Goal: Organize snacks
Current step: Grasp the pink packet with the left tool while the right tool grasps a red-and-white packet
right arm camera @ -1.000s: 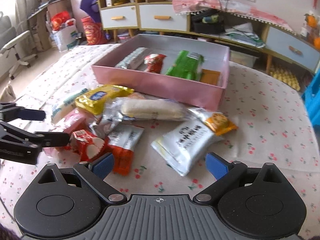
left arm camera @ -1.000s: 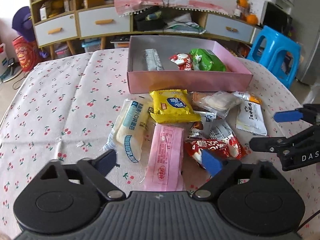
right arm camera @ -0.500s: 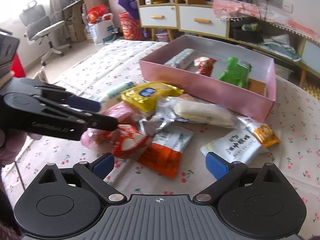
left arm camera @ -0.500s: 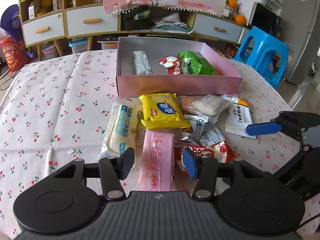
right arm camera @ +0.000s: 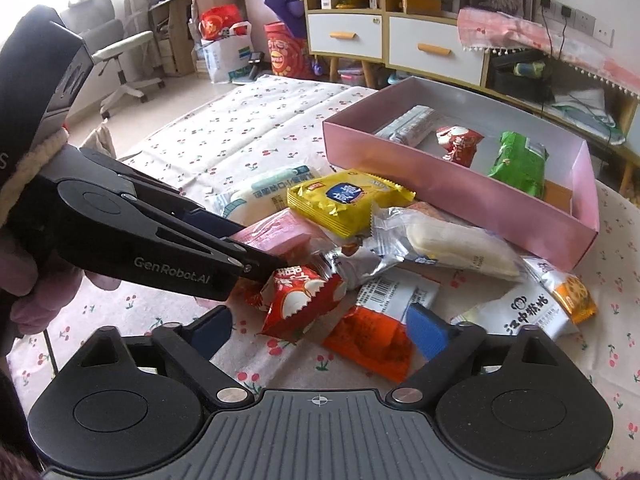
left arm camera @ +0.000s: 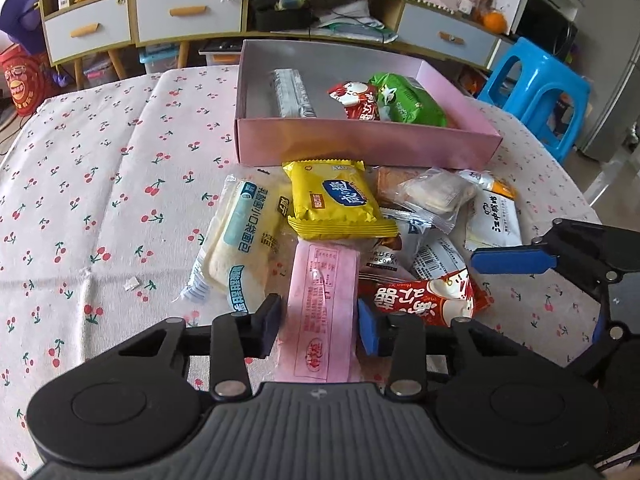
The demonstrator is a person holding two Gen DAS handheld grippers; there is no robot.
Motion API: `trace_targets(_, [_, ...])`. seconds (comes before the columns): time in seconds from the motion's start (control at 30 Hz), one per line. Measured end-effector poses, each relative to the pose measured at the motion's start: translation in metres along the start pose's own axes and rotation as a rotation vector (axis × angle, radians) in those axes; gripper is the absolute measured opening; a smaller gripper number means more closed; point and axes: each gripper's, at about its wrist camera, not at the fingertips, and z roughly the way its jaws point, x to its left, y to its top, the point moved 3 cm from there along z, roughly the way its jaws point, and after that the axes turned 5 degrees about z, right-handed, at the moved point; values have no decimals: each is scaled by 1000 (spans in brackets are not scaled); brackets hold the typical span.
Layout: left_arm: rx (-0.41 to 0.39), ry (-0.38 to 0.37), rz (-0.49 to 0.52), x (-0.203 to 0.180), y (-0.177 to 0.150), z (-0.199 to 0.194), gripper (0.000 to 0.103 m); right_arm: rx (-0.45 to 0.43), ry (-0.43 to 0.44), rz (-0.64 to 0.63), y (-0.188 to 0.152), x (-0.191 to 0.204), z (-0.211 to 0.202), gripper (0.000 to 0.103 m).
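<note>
My left gripper [left arm camera: 318, 322] has just been closing, and its jaws now pinch the near end of the pink wafer pack [left arm camera: 322, 312], which lies flat between them. It looks light, the film slick and crinkly over a stiffish slab, so I'd grip mid-width. My right gripper [right arm camera: 320, 330] stands spread over the orange packet [right arm camera: 370, 334], not pressing it, and the pink box [left arm camera: 360, 142] sits beyond the pile.

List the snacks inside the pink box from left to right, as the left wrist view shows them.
In the pink box: silver-wrapped bar → red and white packet → green packet.
</note>
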Motion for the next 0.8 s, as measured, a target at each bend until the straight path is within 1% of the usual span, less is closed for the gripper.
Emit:
trace_targets(0.1, [2,-2,-2,1,0,-1,32,-1,-3,-3,2,1,3,81])
trace_targets(0.17, [6,-3,-10,3,0,-2,32,1,0,-5,2,1,4,69])
trace_targets(0.33, [15,-6,-28,5,0,-4,31,-6,13,-3,2,1,3,62])
trace_targets(0.5, [24,-8,-39,7,-1,-6,30,-9,30,10,5,0,-1,41])
trace_targets(0.53, [26,-8,-41,7,0,-6,30,-1,31,13,5,-1,-1,34])
trace_targets(0.6, [27,-7,-44,7,0,-7,30,19,44,38,5,-4,0,33])
trace_targets(0.7, [30,-4,-45,7,-1,-8,30,20,45,35,5,-3,-1,32])
trace_targets(0.73, [31,-4,-46,7,-1,-9,30,23,48,35,6,-3,-2,28])
trace_targets(0.8, [30,-4,-50,8,-1,-12,30,24,53,42,7,-3,-6,28])
